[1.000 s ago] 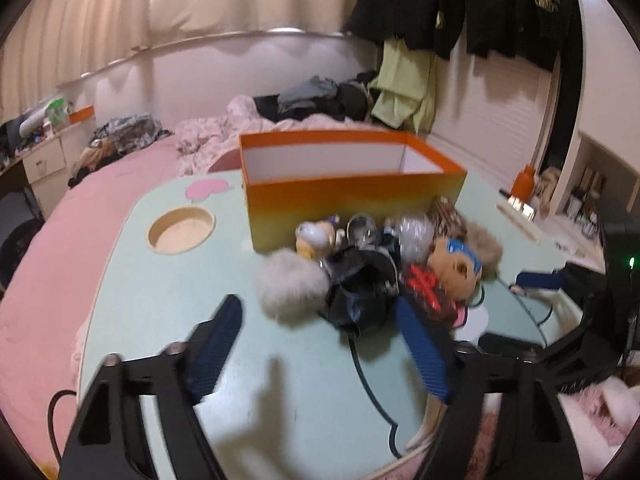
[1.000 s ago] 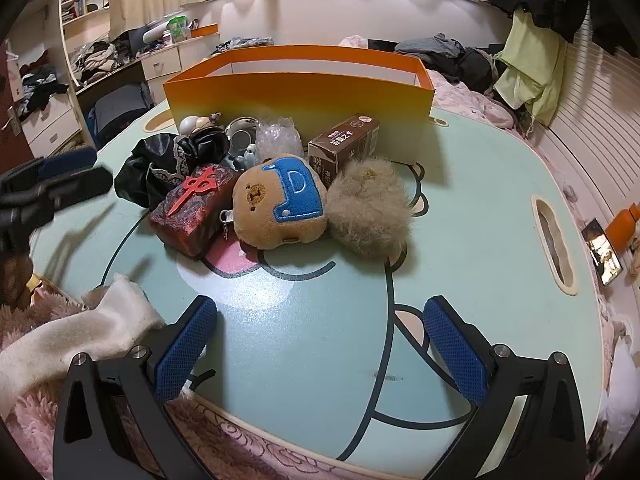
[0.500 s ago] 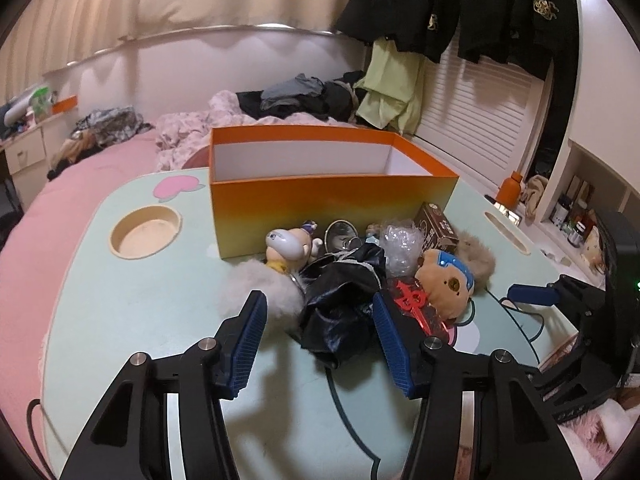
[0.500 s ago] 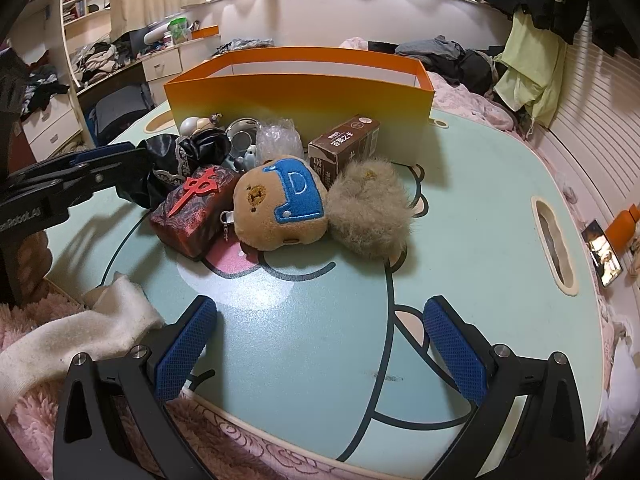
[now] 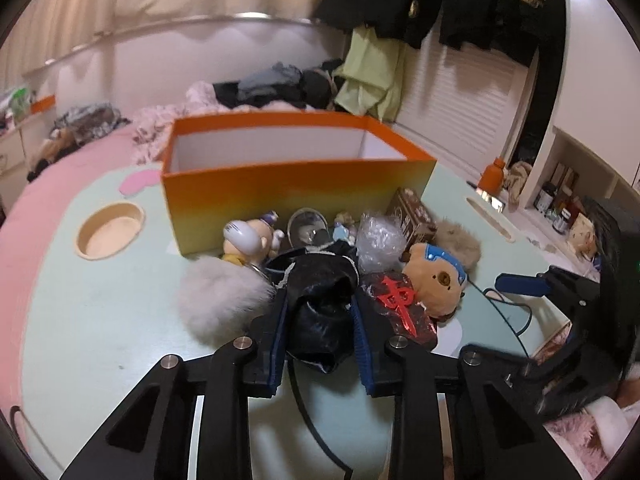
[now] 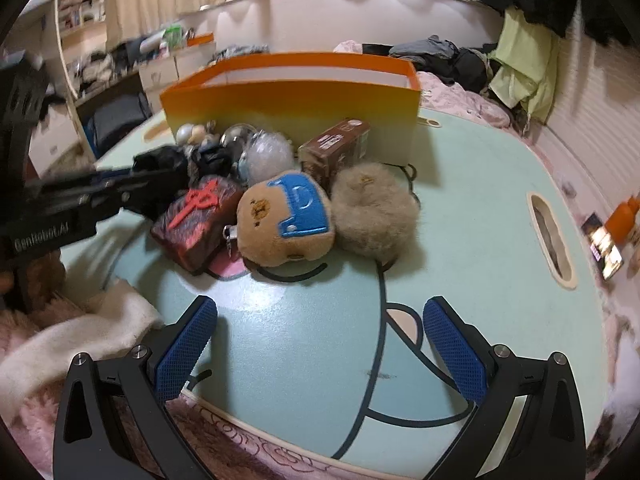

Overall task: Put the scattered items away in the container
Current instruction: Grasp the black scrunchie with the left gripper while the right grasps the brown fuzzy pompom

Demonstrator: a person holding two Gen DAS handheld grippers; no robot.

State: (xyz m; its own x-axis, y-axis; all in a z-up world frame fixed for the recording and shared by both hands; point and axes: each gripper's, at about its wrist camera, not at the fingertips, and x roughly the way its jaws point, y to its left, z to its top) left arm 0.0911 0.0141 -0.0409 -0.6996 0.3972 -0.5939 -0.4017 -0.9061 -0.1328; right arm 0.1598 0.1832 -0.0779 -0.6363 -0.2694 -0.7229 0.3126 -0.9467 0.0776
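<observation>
On the pale green table (image 5: 100, 320), off to the far left, a round beige cup recess (image 5: 110, 230) sits well apart from everything else. Next comes a fluffy white pom-pom (image 5: 220, 296), lying just left of the left gripper (image 5: 320, 336), whose blue pads are clenched on either side of a crumpled black glossy pouch (image 5: 320, 320) at the near edge of the pile. Behind the pom-pom, a small white-headed figurine (image 5: 246, 238) and a clear round capsule (image 5: 306, 228) rest against the front wall of the orange box (image 5: 296, 188), which stands open at the far side of the heap and looks bare inside as far as I can see. To the right of the pouch lies a dark red packet with a red emblem (image 5: 400, 308), touching a tan bear plush with a blue cap (image 5: 436, 280); behind them sit a crinkled clear plastic ball (image 5: 380, 240) and a brown drink carton (image 5: 414, 216). Right of the bear, a grey-brown fur puff (image 6: 374, 212) leans against it. The right gripper (image 6: 320, 348) hovers over the near part of the table with its blue fingers spread wide, holding nothing. Far to the right, an orange bottle (image 6: 622, 216) stands beyond the table edge.
</observation>
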